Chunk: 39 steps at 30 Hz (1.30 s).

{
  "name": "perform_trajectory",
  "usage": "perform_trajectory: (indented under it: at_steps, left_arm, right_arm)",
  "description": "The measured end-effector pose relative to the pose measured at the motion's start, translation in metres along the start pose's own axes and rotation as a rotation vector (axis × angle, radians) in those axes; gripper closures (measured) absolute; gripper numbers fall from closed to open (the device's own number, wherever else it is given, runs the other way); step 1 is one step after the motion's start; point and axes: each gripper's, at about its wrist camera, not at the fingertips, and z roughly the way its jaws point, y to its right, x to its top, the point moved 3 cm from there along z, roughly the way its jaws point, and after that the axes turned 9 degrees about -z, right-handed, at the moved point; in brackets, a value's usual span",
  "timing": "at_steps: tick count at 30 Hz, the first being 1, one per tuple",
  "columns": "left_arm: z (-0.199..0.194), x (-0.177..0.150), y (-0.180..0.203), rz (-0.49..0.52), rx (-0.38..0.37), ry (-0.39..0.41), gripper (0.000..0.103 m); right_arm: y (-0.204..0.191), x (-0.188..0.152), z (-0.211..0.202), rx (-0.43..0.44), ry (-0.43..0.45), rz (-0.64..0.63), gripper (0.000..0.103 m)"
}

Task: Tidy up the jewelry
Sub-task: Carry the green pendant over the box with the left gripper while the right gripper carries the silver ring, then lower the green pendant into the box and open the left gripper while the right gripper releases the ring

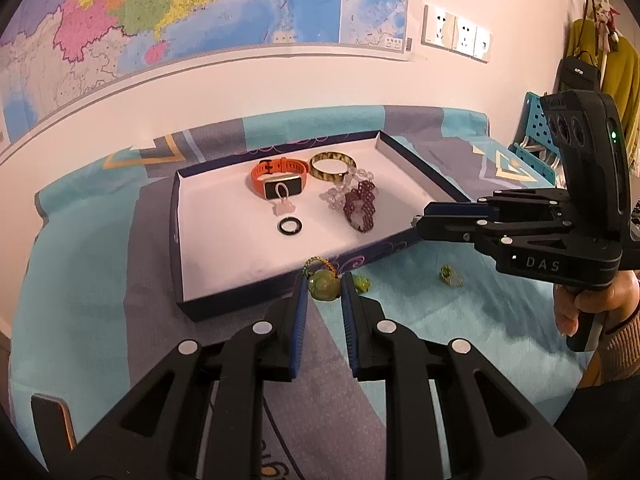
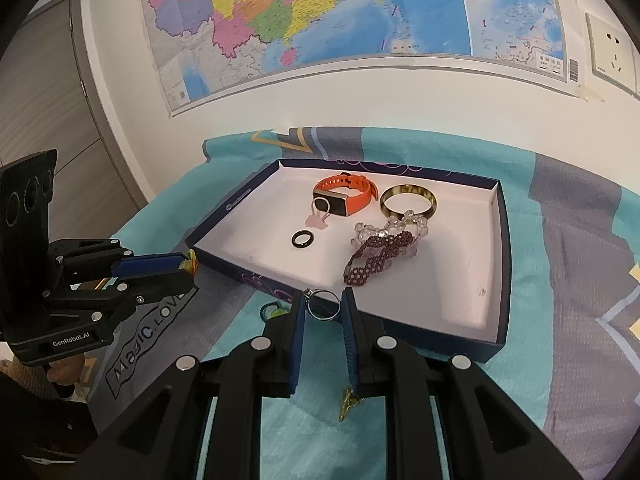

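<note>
The whole setup sat on a teal and grey patterned cloth spread over a table pushed up against a white wall, with a big colourful map taped above it and a row of wall sockets off to the side. A door showed at the left edge of the right wrist view, and some yellow clothing hung in the corner.

In the middle lay a shallow dark blue box lid with a white inside, used as a tray. Already in it: an orange smart band, a tortoiseshell bangle, a clear bead bracelet, a dark red beaded bracelet, a small black ring and a little pink charm. A small green trinket sat loose on the cloth near the lid's front wall.

The left gripper was pinched down narrow on a green jade pendant with a braided cord, held right at the lid's near edge, just outside it. The right gripper was likewise nearly closed, with a thin silver ring caught between its blue pads, hovering over the lid's front wall. A gold clip-like piece lay on the cloth under that gripper.
</note>
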Motion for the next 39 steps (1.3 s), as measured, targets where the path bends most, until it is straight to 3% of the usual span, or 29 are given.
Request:
perform_trajectory:
  at_steps: [15, 39]
  left_arm:
    - [0.016, 0.02, -0.002, -0.006, -0.011, 0.002, 0.086]
    - [0.057, 0.029, -0.01, -0.051, -0.016, -0.056, 0.086]
  right_arm:
    - [0.011, 0.01, 0.013, 0.006, -0.006, 0.013, 0.086]
    - [0.02, 0.017, 0.04, -0.013, -0.061, 0.015, 0.086]
